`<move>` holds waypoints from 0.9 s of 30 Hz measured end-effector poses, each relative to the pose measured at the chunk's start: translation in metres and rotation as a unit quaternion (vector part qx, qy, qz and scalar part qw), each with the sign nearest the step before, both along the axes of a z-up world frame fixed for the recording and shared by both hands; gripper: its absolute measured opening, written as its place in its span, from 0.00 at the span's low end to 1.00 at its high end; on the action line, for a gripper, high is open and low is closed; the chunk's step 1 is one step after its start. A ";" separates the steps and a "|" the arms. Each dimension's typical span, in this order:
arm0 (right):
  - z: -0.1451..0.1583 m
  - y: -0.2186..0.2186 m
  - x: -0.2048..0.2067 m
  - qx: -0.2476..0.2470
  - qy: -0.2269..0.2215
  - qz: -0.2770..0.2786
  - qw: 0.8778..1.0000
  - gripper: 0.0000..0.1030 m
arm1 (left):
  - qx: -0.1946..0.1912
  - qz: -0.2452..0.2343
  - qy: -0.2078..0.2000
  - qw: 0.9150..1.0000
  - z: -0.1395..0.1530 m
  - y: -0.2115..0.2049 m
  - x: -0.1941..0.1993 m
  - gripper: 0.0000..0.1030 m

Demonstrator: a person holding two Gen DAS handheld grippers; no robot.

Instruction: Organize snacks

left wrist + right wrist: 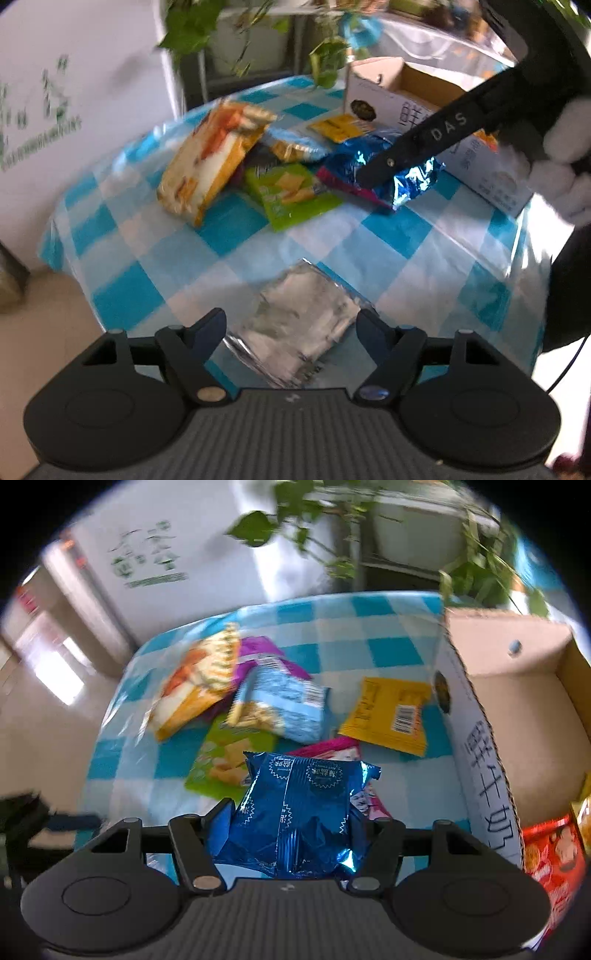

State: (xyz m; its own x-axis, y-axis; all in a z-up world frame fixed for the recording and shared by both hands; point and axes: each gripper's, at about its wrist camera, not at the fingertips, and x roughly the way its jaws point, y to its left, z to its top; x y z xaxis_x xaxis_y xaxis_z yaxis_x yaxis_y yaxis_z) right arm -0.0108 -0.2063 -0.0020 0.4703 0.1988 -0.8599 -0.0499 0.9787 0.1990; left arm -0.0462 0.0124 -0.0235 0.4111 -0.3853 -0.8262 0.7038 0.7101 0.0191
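My right gripper is shut on a shiny blue snack packet, held just above the table beside the open cardboard box. In the left wrist view the right gripper's finger lies on that blue packet. My left gripper is open, its fingers either side of a silver foil packet that lies on the checked tablecloth. A pile of snacks lies mid-table: an orange bag, a green packet, a light blue packet, a yellow packet and a pink one.
The box holds a red snack bag at its near end. Potted plant leaves hang over the far table edge. A white wall panel stands to the left. The table drops off to floor at the left.
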 end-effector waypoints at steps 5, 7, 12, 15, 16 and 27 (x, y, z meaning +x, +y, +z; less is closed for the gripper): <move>0.008 -0.003 -0.014 0.026 -0.006 0.048 0.999 0.67 | 0.029 -0.038 -0.009 0.999 -0.004 -0.003 -0.004 0.75; 0.008 -0.002 -0.019 0.034 -0.004 0.061 0.998 0.67 | 0.027 -0.052 -0.006 0.998 -0.005 -0.005 -0.004 0.76; 0.006 0.003 -0.029 0.037 0.003 0.085 0.996 0.67 | 0.033 -0.056 -0.009 0.998 -0.008 -0.013 0.000 0.79; 0.005 0.006 -0.033 0.035 0.011 0.097 0.995 0.67 | 0.044 -0.061 -0.007 0.997 -0.014 -0.020 0.004 0.80; 0.004 0.008 -0.034 0.033 0.013 0.102 0.994 0.67 | 0.049 -0.061 -0.003 0.997 -0.017 -0.022 0.005 0.80; -0.010 0.013 -0.039 0.020 0.043 0.099 0.994 0.70 | 0.046 0.000 0.004 0.999 -0.020 -0.022 0.009 0.65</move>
State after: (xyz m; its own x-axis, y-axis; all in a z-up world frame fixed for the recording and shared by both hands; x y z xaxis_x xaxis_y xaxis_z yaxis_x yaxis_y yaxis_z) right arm -0.0497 -0.1936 -0.0117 0.3440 0.3148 -0.8846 -0.2215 0.9427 0.2493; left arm -0.0375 -0.0091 -0.0435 0.4041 -0.3077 -0.8614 0.7037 0.7063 0.0778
